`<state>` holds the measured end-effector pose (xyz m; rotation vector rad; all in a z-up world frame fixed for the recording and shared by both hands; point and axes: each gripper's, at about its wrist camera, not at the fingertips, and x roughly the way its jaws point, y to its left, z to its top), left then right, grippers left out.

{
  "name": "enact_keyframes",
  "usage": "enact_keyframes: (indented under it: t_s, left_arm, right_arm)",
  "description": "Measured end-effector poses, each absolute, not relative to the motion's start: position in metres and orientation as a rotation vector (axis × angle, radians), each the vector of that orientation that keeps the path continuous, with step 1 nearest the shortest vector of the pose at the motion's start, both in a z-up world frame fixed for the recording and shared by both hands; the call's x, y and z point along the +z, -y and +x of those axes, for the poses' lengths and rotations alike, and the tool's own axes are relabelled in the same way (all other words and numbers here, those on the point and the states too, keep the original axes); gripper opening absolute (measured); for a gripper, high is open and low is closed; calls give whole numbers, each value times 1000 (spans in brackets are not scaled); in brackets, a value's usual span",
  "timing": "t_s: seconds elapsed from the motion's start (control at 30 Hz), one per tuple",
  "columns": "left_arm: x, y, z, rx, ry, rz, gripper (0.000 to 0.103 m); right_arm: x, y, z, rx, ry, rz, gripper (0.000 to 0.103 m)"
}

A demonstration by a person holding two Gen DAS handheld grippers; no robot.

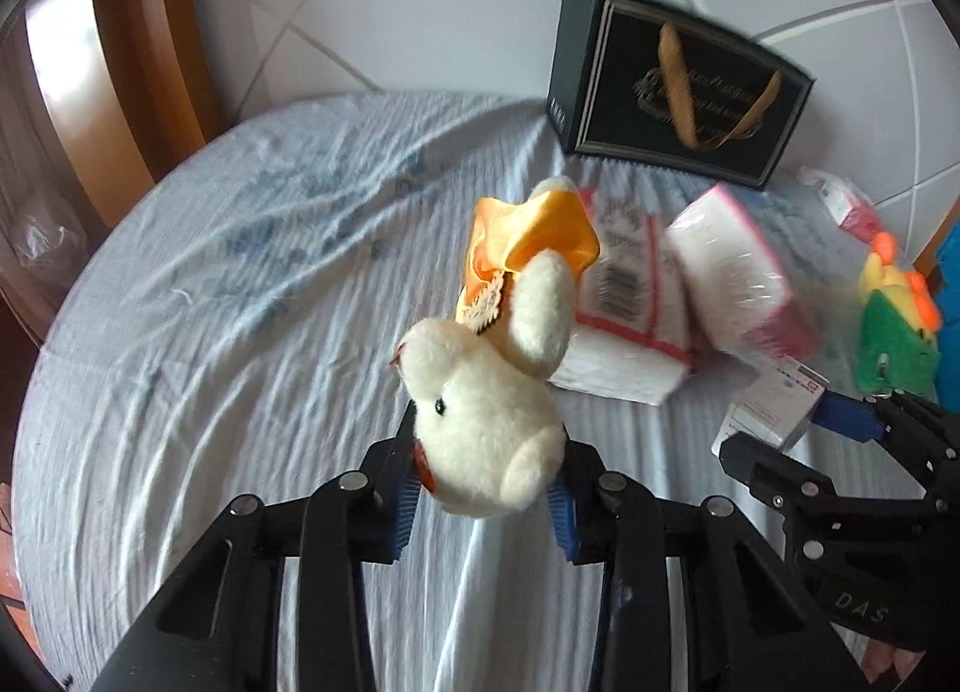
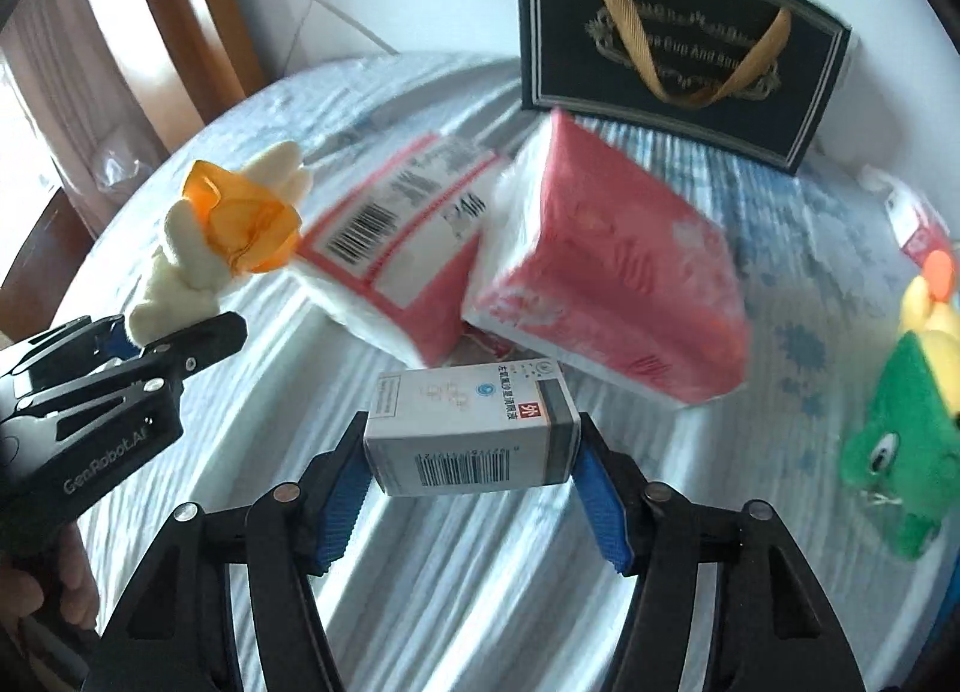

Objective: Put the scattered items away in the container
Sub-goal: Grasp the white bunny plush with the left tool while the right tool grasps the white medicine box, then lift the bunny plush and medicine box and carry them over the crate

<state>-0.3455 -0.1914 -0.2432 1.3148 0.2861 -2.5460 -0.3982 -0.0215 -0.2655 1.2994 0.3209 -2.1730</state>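
The left gripper (image 1: 486,506) is clamped on a cream plush rabbit (image 1: 480,422) — lifted above the cloth-covered table (image 1: 210,332). The right gripper (image 2: 474,482) grips a small white box (image 2: 474,434) — the dark gift bag (image 2: 684,44) stands at the far edge.

The left wrist view looks steeply down along its own fingers, close above the cloth-covered table (image 1: 240,332), facing the black gift bag (image 1: 678,92) at one o'clock. The right wrist view sits just beside it, equally close and steep, with that bag (image 2: 684,44) at twelve. Both share the tissue packs (image 1: 630,302) (image 2: 612,284), and each catches the other gripper at its edge.
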Motion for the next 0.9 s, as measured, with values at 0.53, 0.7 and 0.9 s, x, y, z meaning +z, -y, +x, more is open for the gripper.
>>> enact_keyframes:
  t_s: [0.53, 0.7, 0.9]
  left_arm:
    - [-96, 85, -273, -2864, -141, 1040, 35]
    - [-53, 19, -262, -3018, -62, 955, 35]
    - [-12, -82, -253, -3223, 35, 882, 35]
  right_arm:
    - [-109, -56, -303, -2412, -246, 961, 63]
    - [-51, -115, -268, -2556, -249, 844, 63]
    - [1, -212, -230, -2766, -208, 755, 63]
